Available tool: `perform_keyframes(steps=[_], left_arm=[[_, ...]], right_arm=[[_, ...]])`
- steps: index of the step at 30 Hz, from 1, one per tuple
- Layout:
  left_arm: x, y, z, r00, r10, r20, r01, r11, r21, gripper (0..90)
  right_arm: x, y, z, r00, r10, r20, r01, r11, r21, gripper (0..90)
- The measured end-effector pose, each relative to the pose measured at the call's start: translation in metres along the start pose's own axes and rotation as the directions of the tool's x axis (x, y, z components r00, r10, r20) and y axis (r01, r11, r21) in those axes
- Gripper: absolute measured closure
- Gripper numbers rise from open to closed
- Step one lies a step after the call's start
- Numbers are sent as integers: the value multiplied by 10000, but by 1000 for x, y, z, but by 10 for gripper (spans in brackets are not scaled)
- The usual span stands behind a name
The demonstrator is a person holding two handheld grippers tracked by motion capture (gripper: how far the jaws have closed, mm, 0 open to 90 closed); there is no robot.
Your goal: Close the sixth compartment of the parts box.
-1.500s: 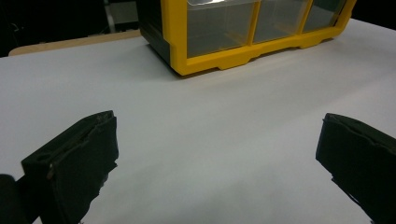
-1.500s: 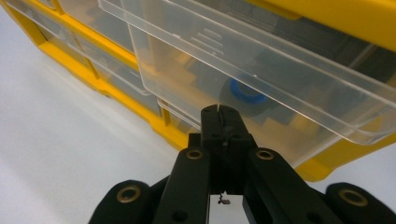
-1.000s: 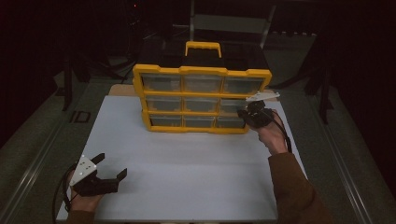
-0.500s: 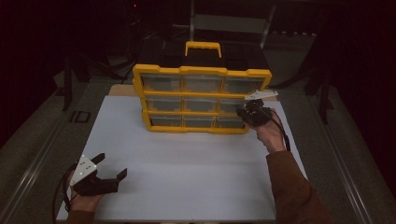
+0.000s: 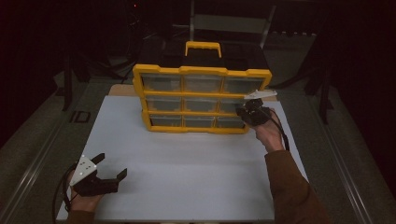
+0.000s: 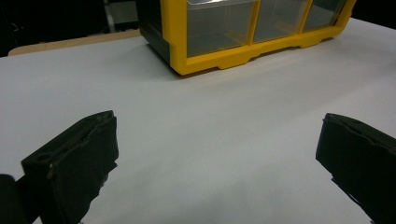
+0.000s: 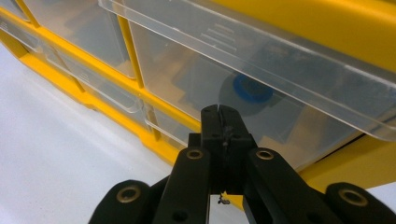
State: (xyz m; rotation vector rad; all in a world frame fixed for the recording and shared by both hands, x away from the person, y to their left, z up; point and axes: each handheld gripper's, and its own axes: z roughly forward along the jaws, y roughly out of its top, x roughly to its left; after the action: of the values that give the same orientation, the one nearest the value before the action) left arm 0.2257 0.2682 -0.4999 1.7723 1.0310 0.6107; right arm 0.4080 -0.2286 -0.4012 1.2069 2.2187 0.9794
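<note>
A yellow organiser cabinet (image 5: 201,100) with clear drawers in three rows stands at the back of the white table (image 5: 187,158). My right gripper (image 5: 243,112) is shut, its tips against the front of the right-hand drawer in the middle row. In the right gripper view the closed jaws of the right gripper (image 7: 223,112) sit just under a clear drawer lip (image 7: 280,60), with nothing visible between them. A round blue object (image 7: 252,88) lies inside that drawer. My left gripper (image 5: 112,164) rests open near the table's front left corner, and in its own view the left gripper (image 6: 218,119) holds nothing.
The cabinet has a yellow carry handle (image 5: 203,46) on top, and its lower left corner (image 6: 210,60) shows ahead of the left gripper. Dark floor and metal stands surround the table. A brown-sleeved forearm (image 5: 292,186) reaches in from the lower right.
</note>
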Motion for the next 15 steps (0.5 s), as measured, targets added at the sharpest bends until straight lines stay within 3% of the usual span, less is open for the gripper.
perform_keyframes(steps=[15], left_arm=[[0, 0, 0, 10000, 14, -8, -14, 10000, -15, 0]], right_arm=[[1, -1, 1, 10000, -47, 61, 47, 10000, -9, 899]])
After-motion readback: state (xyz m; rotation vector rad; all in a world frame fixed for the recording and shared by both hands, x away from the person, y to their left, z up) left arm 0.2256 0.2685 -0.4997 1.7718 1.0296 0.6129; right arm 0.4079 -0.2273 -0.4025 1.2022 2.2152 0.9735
